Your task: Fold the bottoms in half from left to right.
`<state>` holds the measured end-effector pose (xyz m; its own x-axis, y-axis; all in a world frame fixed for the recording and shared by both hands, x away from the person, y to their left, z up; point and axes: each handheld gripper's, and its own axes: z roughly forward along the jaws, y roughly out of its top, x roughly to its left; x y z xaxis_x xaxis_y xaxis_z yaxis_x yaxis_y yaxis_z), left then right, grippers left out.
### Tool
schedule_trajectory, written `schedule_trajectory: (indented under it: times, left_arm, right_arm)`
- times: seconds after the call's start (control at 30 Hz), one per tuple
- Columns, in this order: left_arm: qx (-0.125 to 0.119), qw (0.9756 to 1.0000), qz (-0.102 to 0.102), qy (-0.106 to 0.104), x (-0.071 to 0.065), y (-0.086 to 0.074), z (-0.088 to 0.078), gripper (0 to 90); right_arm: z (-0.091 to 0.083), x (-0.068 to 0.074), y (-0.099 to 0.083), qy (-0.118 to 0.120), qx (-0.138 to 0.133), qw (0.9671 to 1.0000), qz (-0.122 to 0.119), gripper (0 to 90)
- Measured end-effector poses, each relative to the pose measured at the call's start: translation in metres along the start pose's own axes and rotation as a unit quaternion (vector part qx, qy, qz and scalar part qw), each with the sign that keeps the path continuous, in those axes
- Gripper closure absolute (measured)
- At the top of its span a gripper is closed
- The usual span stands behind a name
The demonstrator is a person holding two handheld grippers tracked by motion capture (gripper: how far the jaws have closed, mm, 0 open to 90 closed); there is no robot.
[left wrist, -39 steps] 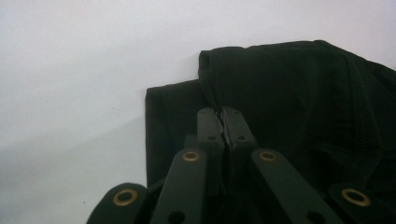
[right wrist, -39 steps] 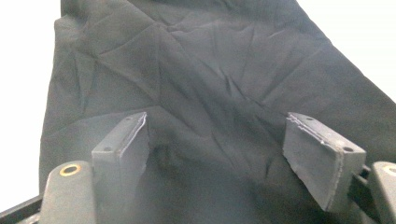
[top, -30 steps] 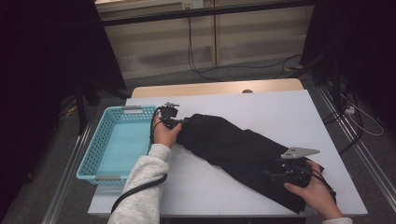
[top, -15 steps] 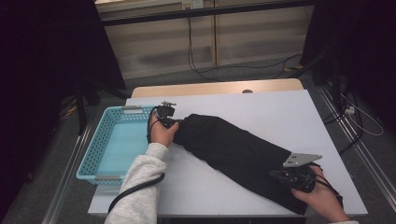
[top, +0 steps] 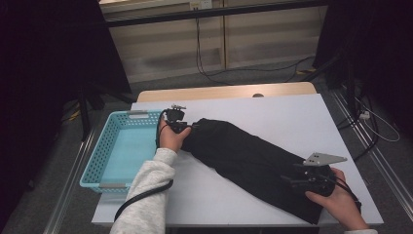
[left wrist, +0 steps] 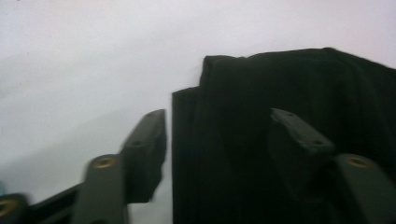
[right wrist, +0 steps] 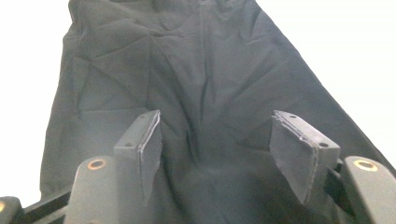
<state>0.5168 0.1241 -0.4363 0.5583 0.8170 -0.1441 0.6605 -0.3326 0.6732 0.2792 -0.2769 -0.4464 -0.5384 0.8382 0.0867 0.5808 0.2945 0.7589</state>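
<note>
So, nearest the camera: right gripper (top: 292,179) sitting at the near right end of the long black folded cloth garment (top: 253,161), held in a hand (top: 341,204) coming in from the bottom edge. Jaws spread apart over the fabric, just been opening, pads not pressing anything; in the right gripper view the wrinkled cloth (right wrist: 196,93) lies flat between and beyond the two pads, nothing pinched. Grey three-cornered plate riding on top of that gripper.

Moving up the table: garment stretched diagonally across the white tabletop (top: 272,117), from the near right corner up toward the middle left. Lying flat, folded lengthwise into a long strip.

Further along, left gripper (top: 187,127) at the far left end of the cloth, gripped by a hand (top: 170,139) in a light grey sleeve. Jaws also parted and just been opening; in the left gripper view one pad over bare table, the other over the cloth edge (left wrist: 261,121), no clamping visible.

Just left of that: light blue perforated plastic basket (top: 109,141), right beside the garment's end.
</note>
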Motion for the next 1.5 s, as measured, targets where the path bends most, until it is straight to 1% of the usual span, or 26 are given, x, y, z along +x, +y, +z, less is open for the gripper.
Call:
schedule_trajectory:
  times: [0.07,0.17,0.2,0.23,0.27,0.3,0.37,0.4,0.43,0.47,0.5,0.53,0.6,0.63,0.73,0.83,0.87,0.9,0.97,1.1,1.13,1.23,1.37,1.4,1.43,1.5]
  left_arm:
    - [0.004,1.0,0.0,0.003,-0.001,-0.001,0.004,36.0]
    - [0.015,0.9998,0.004,0.01,-0.002,-0.004,0.01,31.6]
    - [0.015,0.9998,0.0,0.013,-0.002,-0.006,0.012,31.8]
    - [0.022,0.9996,0.0,0.016,-0.001,-0.007,0.014,30.3]
    - [0.026,0.9995,-0.005,0.016,0.0,-0.009,0.016,28.4]
    - [0.021,0.9996,0.0,0.017,0.001,-0.011,0.016,26.4]
    - [0.018,0.9996,0.002,0.021,0.0,-0.012,0.016,27.6]
    - [0.022,0.9995,0.004,0.023,-0.001,-0.012,0.015,28.4]
    - [0.026,0.9992,0.001,0.029,-0.002,-0.012,0.014,34.1]
    - [0.031,0.9991,-0.003,0.03,-0.002,-0.012,0.012,41.0]
    - [0.034,0.9991,-0.006,0.025,-0.002,-0.012,0.011,44.9]
    - [0.034,0.999,-0.007,0.027,-0.002,-0.013,0.011,50.6]
    - [0.038,0.999,-0.005,0.022,-0.002,-0.012,0.01,51.0]
    - [0.041,0.999,-0.007,0.019,-0.002,-0.012,0.01,53.5]
    - [0.047,0.9988,-0.009,0.011,-0.004,-0.012,0.009,63.2]
    - [0.054,0.9982,-0.026,-0.011,-0.005,-0.012,0.009,76.2]
    - [0.056,0.9979,-0.029,-0.016,-0.006,-0.012,0.009,80.4]
    - [0.059,0.9977,-0.028,-0.017,-0.008,-0.011,0.01,82.9]
    - [0.064,0.9975,-0.026,-0.016,-0.009,-0.01,0.009,84.3]
    - [0.066,0.9968,-0.04,-0.021,-0.006,-0.007,0.007,85.1]
    - [0.063,0.9971,-0.037,-0.018,-0.005,-0.006,0.005,85.2]
    - [0.055,0.9977,-0.034,-0.02,-0.002,-0.002,-0.001,85.4]
    - [0.046,0.9984,-0.03,-0.01,0.001,0.005,-0.008,85.5]
    - [0.043,0.9984,-0.035,-0.007,0.002,0.006,-0.009,85.5]
    - [0.039,0.9986,-0.035,-0.003,0.003,0.006,-0.01,85.5]
    - [0.037,0.9988,-0.033,-0.005,0.005,0.007,-0.012,85.5]
  right_arm:
    - [0.001,0.001,0.0,0.001,0.002,1.0,-0.001,33.5]
    - [0.002,0.001,0.0,0.004,0.003,1.0,-0.004,32.7]
    - [0.002,0.001,0.0,0.004,0.003,1.0,-0.003,32.7]
    - [0.003,0.001,0.0,0.005,0.004,1.0,-0.004,32.6]
    - [0.003,0.001,0.0,0.006,0.004,1.0,-0.004,32.5]
    - [0.003,0.002,0.0,0.007,0.004,1.0,-0.005,32.5]
    - [0.002,0.002,0.0,0.007,0.003,0.9999,-0.006,32.0]
    - [0.002,0.002,0.0,0.007,0.002,1.0,-0.006,31.9]
    - [0.002,0.002,0.0,0.008,0.001,0.9999,-0.006,31.9]
    - [0.003,0.002,0.0,0.009,0.002,0.9999,-0.008,31.9]
    - [0.003,0.002,0.0,0.009,0.003,0.9999,-0.008,31.9]
    - [0.003,0.002,0.0,0.008,0.003,0.9999,-0.006,31.9]
    - [0.003,0.001,-0.001,0.008,0.004,0.9999,-0.007,31.8]
    - [0.003,0.001,-0.001,0.007,0.004,0.9999,-0.006,31.8]
    - [0.002,0.0,0.0,0.005,0.002,1.0,-0.005,31.6]
    - [0.003,0.001,0.0,0.005,0.001,1.0,-0.006,31.5]
    - [0.003,0.001,0.0,0.005,0.002,1.0,-0.006,31.5]
    - [0.003,0.001,0.0,0.005,0.002,1.0,-0.006,31.5]
    - [0.003,0.001,0.0,0.006,0.002,1.0,-0.007,31.4]
    - [0.003,0.001,0.0,0.005,0.0,1.0,-0.005,31.4]
    - [0.003,0.001,0.0,0.006,0.0,1.0,-0.005,31.4]
    - [0.004,0.0,0.0,0.006,0.0,1.0,-0.005,31.3]
    - [0.004,0.0,0.0,0.006,0.001,1.0,-0.004,31.2]
    - [0.004,0.0,0.0,0.007,0.0,1.0,-0.005,31.2]
    - [0.003,0.0,0.0,0.007,0.0,1.0,-0.005,31.1]
    - [0.002,-0.001,0.0,0.003,-0.002,1.0,-0.004,30.7]
